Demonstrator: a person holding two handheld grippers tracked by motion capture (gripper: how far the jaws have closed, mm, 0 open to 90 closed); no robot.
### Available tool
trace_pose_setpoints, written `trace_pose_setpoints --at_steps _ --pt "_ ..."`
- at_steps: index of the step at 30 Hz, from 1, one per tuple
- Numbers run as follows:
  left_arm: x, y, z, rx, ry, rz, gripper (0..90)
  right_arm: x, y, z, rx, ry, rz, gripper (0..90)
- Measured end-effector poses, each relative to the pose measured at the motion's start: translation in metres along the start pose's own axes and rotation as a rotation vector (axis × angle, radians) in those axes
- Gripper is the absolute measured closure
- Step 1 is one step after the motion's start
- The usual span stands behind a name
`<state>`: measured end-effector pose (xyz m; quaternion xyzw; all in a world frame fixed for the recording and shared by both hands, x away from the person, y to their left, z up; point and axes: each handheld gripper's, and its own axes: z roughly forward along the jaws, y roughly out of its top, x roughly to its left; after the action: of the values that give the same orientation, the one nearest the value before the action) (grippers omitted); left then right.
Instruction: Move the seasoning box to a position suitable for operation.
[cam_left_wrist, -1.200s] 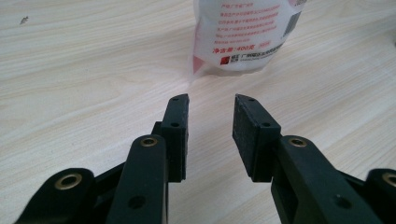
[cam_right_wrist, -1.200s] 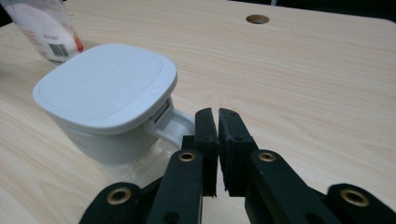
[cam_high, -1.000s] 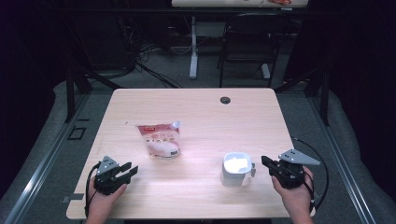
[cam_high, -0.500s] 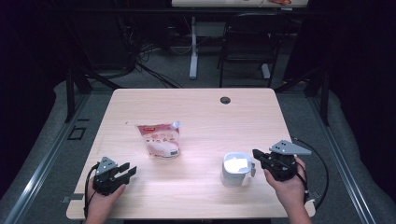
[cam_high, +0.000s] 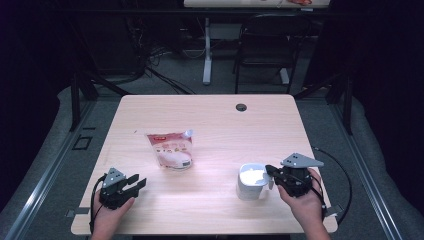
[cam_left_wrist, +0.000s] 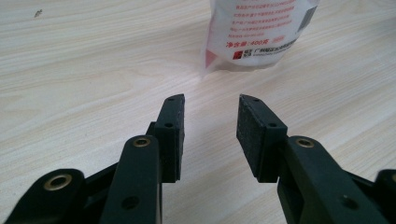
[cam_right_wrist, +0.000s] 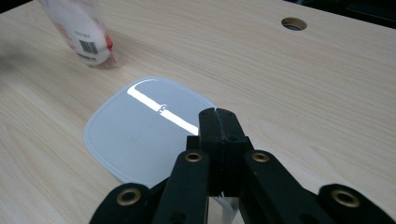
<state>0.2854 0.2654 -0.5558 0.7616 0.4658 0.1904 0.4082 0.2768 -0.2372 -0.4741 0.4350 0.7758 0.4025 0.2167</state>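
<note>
Jaws closed at container (cam_high: 251, 181) rim — right gripper (cam_right_wrist: 218, 116)

Pouch (cam_high: 171, 150) left of container (cam_high: 251, 181), apart

Left gripper (cam_left_wrist: 210, 128) agape, right gripper (cam_right_wrist: 218, 122) closed.

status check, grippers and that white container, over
Left gripper open, idle short of the pouch. Right gripper shut over the white container's near edge. Nothing in the way.
</note>
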Motion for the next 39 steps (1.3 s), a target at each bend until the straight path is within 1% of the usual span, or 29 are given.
trace_pose_setpoints --at_steps 4,8,12,21,24,39 --pt "0.0003 0.0001 0.0 0.0 0.0 0.0 62.1 0.0004 -0.0025 0.0011 0.02 0.006 -0.006 90.0" --pt "0.0003 0.0002 -0.0001 -0.001 0.0 0.001 62.1 -0.0011 -0.0035 0.0014 0.017 0.016 0.003 90.0" --pt "-0.0001 0.0002 0.0003 0.0 0.0 0.003 62.2 -0.0002 -0.0036 0.0013 0.018 0.009 -0.004 90.0" --pt "-0.0002 0.0004 0.0002 0.002 0.003 0.009 62.2 -0.001 -0.0043 0.0012 0.013 0.015 -0.004 90.0" --pt "-0.0002 0.0004 0.0 0.001 0.003 0.008 62.2 -0.0014 -0.0047 0.0016 0.006 0.017 0.006 90.0" --pt "-0.0004 0.0004 0.0003 -0.001 0.003 0.011 62.2 -0.003 -0.0065 0.001 -0.001 0.022 0.019 90.0"
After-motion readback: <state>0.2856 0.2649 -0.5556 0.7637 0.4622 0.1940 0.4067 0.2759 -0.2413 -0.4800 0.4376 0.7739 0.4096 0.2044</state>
